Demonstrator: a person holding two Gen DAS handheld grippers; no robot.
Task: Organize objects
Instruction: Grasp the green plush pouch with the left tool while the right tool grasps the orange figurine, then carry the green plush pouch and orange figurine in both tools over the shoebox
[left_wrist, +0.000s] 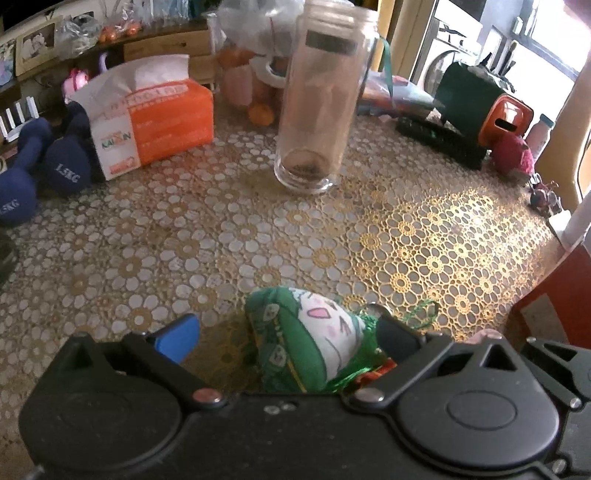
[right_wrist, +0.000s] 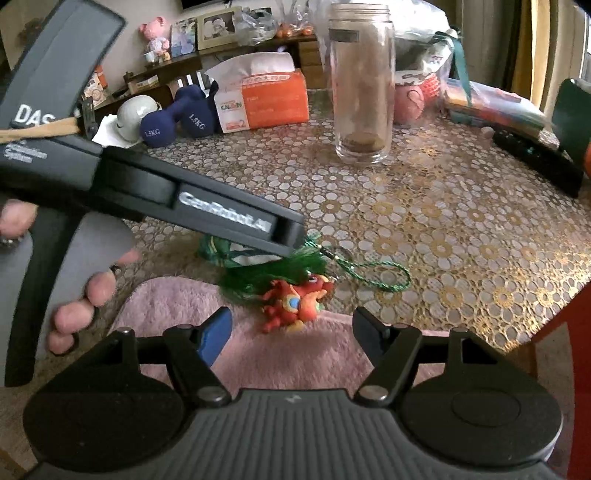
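My left gripper (left_wrist: 284, 332) stands wide with the green plush charm (left_wrist: 310, 339) between its fingers, low centre of its frame, pads not yet pressing. My right gripper (right_wrist: 291, 325) is wide and empty, the red dragon charm (right_wrist: 295, 301) just ahead. I'd close left squarely on the plush body, avoiding the cord, before lifting toward the glass jar (left_wrist: 321, 99).

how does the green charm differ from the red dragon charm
The green charm is a soft fabric pouch with a cartoon face; the red dragon is a small moulded figure. The pouch looks larger. The pouch lies on the lace cloth; the dragon rests at the pink mat's edge. Both lie by green tassel threads.
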